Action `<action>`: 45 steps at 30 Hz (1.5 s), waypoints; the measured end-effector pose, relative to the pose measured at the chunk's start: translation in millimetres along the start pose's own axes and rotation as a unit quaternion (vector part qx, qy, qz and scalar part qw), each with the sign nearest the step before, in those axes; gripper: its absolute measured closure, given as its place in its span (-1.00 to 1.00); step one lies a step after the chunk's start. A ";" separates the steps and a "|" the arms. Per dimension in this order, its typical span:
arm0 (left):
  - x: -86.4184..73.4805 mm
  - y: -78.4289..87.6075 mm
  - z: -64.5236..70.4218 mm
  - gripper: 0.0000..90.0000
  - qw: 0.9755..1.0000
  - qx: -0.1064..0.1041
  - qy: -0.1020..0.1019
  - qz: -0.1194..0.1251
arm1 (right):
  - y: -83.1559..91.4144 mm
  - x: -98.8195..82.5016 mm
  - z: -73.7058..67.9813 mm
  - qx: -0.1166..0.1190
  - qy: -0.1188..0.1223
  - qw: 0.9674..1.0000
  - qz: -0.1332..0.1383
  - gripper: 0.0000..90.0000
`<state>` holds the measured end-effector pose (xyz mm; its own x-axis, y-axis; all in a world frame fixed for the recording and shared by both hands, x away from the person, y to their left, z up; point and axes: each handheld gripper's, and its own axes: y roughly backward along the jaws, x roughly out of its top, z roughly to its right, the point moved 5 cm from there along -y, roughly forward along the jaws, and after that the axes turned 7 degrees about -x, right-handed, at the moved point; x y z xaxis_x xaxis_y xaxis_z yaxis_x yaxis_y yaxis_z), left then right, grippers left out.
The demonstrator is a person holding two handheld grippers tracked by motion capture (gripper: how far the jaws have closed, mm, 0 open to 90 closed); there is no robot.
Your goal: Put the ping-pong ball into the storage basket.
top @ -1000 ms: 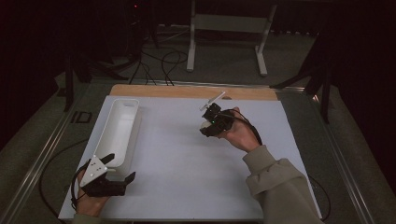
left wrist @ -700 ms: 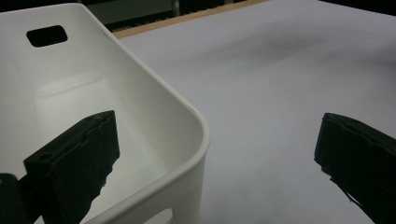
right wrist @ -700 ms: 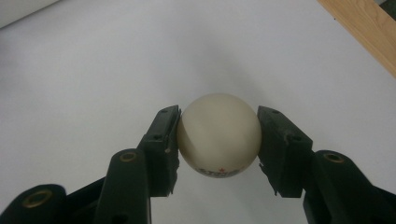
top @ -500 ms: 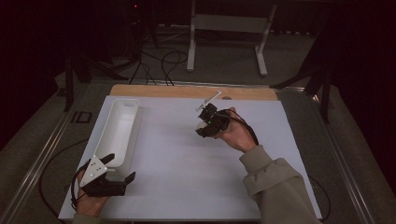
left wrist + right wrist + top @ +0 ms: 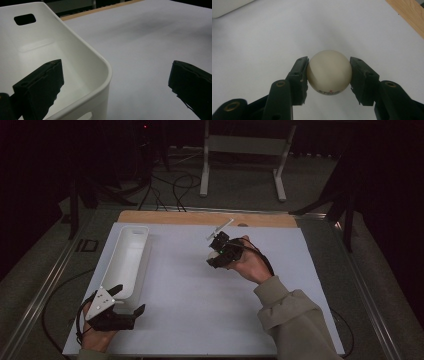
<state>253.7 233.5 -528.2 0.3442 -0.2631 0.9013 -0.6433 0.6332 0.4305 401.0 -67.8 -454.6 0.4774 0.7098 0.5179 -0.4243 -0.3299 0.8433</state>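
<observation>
Ball (image 5: 329,75): cream, small printed mark underneath legible in the right gripper view; clamped between the right hand-held gripper (image 5: 329,75) pads, centre frame, above the white bench (image 5: 200,295). Left hand-held gripper (image 5: 116,82): open, straddling the white bin (image 5: 82,62) corner, lower left.
</observation>
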 end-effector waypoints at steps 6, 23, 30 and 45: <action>-0.1 -0.1 -0.1 -0.99 1.000 0.000 0.000 -0.001 | -0.9 2.8 -2.3 0.001 0.006 1.000 0.002 0.14; -0.2 -0.3 -0.1 -0.99 1.000 -0.001 0.000 -0.001 | -3.8 13.4 -11.6 0.011 0.006 1.000 0.002 0.14; -0.2 -0.4 0.1 -0.99 1.000 -0.001 0.000 -0.001 | -4.8 17.2 -14.3 0.013 0.007 1.000 0.005 0.14; -0.2 -0.3 0.1 -0.99 1.000 -0.001 -0.001 0.000 | -7.9 26.6 -22.5 0.021 0.013 1.000 0.010 0.14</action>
<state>253.8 233.3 -528.5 0.3438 -0.2644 0.9011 -0.6420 0.6341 0.4310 399.7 -32.4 -450.7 0.4491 0.7184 0.5312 -0.4006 -0.3696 0.8384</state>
